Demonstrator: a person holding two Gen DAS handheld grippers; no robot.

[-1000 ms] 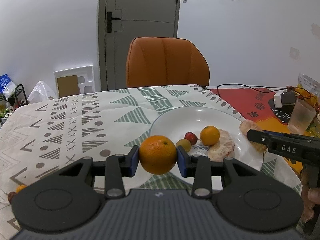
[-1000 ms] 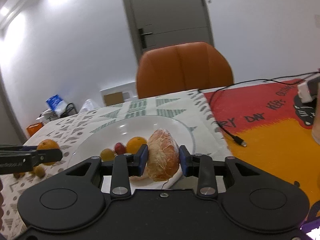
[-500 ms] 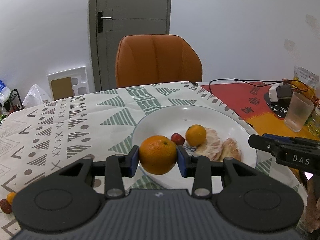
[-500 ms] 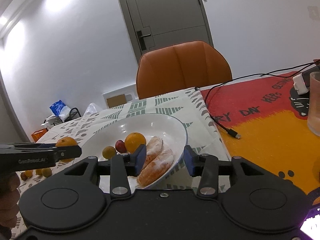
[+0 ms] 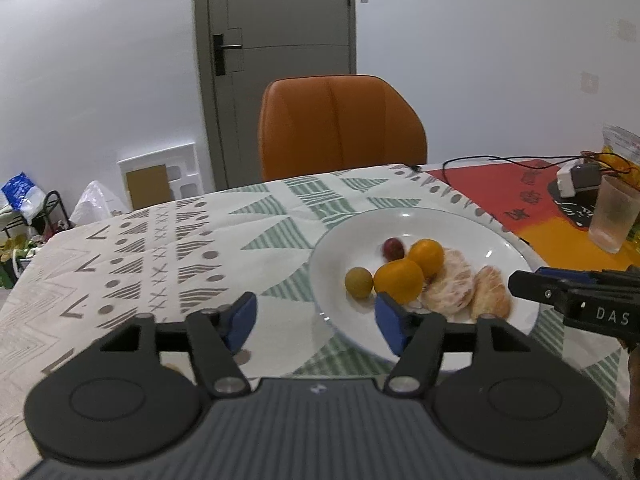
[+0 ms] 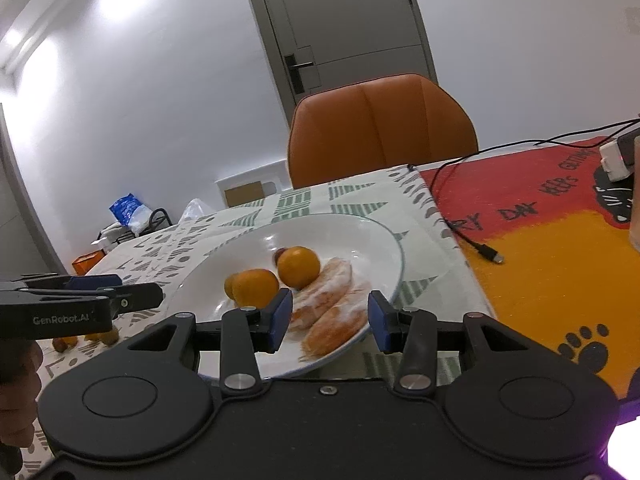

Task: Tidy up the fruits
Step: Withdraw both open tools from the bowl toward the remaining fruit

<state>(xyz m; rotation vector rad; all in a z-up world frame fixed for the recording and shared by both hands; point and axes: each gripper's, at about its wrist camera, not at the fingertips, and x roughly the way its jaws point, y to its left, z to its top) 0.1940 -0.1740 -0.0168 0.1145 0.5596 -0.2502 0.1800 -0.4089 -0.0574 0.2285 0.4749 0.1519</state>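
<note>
Both your tongs gape empty, left tongs (image 5: 316, 318) just opened off the round orange mandarin (image 5: 399, 281) on the white ceramic plate (image 5: 504, 248); leftover small loose fruits (image 6: 86, 338) lie left, nearer your left hand.

The patterned cloth (image 5: 160, 248) left of the plate (image 5: 500, 248) lay bare, giving easy passage. Fruit crowded the plate's near half; its far half stood free. To the right a cup (image 5: 614, 216), an adapter (image 5: 578, 176) and a trailing cable (image 6: 472, 236) cluttered the red mat (image 6: 540, 240).
</note>
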